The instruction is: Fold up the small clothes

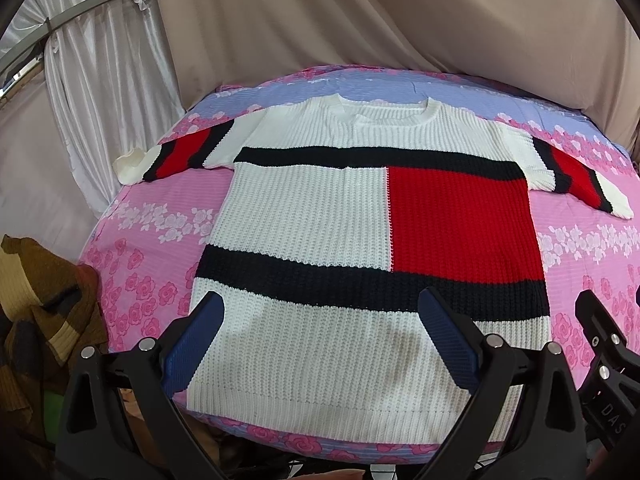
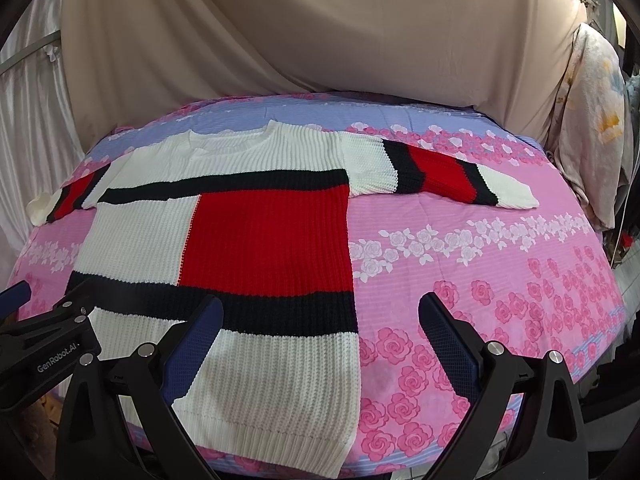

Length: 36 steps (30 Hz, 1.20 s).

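1. The sweater [image 1: 320,216] lies flat, sleeves spread, on the floral sheet [image 2: 500,272].
2. The left gripper [image 1: 320,312] hangs spread wide above its hem, grasping nothing.
3. The right gripper [image 2: 320,312], likewise spread and empty, hangs over its right edge.

White lettering "GenRobot.AI" runs along the black plastic body of the left gripper [image 2: 16,294], seen at about nine o'clock in the right wrist view. In the left wrist view, at about four o'clock, the black plastic body of the right gripper [image 1: 636,300] carries the pale letters "DAS"; the rest of that word is cut off at the edge. No other writing can be read.
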{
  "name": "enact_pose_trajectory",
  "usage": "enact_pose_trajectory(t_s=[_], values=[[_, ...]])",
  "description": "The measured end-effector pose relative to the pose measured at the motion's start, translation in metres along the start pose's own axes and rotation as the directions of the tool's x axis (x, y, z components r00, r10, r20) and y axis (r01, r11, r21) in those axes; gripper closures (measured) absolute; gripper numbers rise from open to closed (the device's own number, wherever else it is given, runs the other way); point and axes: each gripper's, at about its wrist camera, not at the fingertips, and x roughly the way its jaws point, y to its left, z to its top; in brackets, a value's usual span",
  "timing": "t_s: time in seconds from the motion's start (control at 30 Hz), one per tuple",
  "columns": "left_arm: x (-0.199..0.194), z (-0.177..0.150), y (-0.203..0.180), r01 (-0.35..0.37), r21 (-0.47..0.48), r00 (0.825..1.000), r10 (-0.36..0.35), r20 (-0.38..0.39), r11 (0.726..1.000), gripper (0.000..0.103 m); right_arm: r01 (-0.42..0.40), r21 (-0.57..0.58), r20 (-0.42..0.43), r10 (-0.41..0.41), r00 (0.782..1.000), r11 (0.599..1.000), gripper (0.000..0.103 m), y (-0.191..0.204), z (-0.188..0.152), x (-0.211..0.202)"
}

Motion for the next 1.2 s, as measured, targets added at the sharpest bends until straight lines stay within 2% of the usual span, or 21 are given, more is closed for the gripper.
enact_pose_trajectory(t_s=[1.2], values=[[0.0082,-0.0012,-0.0083,-0.002,0.018,1.000,0.003,-0.019,1.000,0.008,-0.003,-0.006,-0.005,0.003,1.000,1.000,0.006,-0.0004,-0.0020,0.0041]])
